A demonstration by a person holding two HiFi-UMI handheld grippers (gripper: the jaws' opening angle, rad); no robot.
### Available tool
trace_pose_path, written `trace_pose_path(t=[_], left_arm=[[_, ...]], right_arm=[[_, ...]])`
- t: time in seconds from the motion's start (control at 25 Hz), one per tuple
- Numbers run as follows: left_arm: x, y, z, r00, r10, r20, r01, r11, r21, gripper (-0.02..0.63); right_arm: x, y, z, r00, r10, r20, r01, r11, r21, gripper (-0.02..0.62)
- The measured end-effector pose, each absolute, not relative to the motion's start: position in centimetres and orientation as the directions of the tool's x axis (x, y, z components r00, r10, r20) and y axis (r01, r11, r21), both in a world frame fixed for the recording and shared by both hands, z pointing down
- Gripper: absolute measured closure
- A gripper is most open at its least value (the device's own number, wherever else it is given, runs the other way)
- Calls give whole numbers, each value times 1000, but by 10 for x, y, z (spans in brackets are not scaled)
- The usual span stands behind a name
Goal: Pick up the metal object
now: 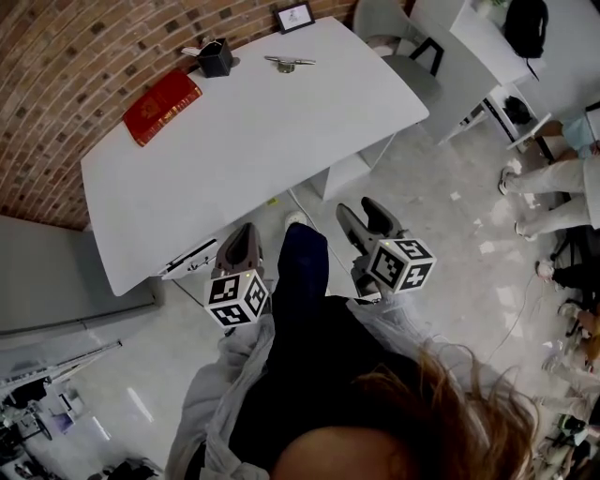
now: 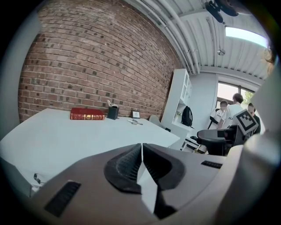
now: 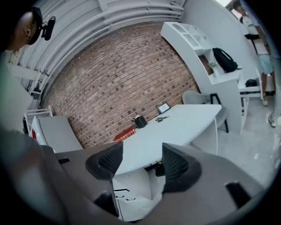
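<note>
The metal object (image 1: 289, 63) is a small silvery piece lying at the far edge of the white table (image 1: 262, 141); it also shows small in the left gripper view (image 2: 135, 121) and in the right gripper view (image 3: 161, 117). Both grippers hang off the table's near side, over the floor by my legs. My left gripper (image 1: 242, 242) has its jaws pressed together with nothing in them (image 2: 142, 147). My right gripper (image 1: 366, 212) stands open and empty (image 3: 142, 160). Both are far from the metal object.
A red book (image 1: 161, 105), a black pen holder (image 1: 215, 58) and a small picture frame (image 1: 294, 16) lie along the brick wall. A grey chair (image 1: 394, 28) and white shelving with a black backpack (image 1: 525, 23) stand right. People (image 1: 562, 178) are at the right.
</note>
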State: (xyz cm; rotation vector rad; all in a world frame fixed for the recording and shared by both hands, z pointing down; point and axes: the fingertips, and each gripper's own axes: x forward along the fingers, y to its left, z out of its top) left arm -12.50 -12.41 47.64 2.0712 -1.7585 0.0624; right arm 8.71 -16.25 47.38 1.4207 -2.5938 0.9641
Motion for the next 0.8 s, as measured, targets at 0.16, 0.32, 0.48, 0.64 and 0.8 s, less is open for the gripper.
trace_pose_path(t=[0.16, 0.32, 0.48, 0.64, 0.8], left_arm=[[-132, -163, 482, 205, -929, 310, -951, -113, 288, 583], [-137, -215, 477, 206, -929, 306, -950, -115, 291, 583], [-143, -266, 471, 211, -927, 310, -949, -118, 292, 583], [-150, -309, 465, 219, -922, 320, -948, -123, 294, 583], [-157, -346, 465, 229, -915, 332, -947, -131, 292, 583]], right_arm=[[78, -196, 481, -593, -743, 311, -759, 386, -525, 316], [71, -247, 479, -598, -736, 318, -753, 379, -537, 316], [66, -303, 464, -589, -750, 301, -757, 381, -532, 318], [59, -346, 464, -591, -742, 318, -750, 360, -555, 318], [49, -381, 466, -602, -729, 326, -735, 346, -583, 317]])
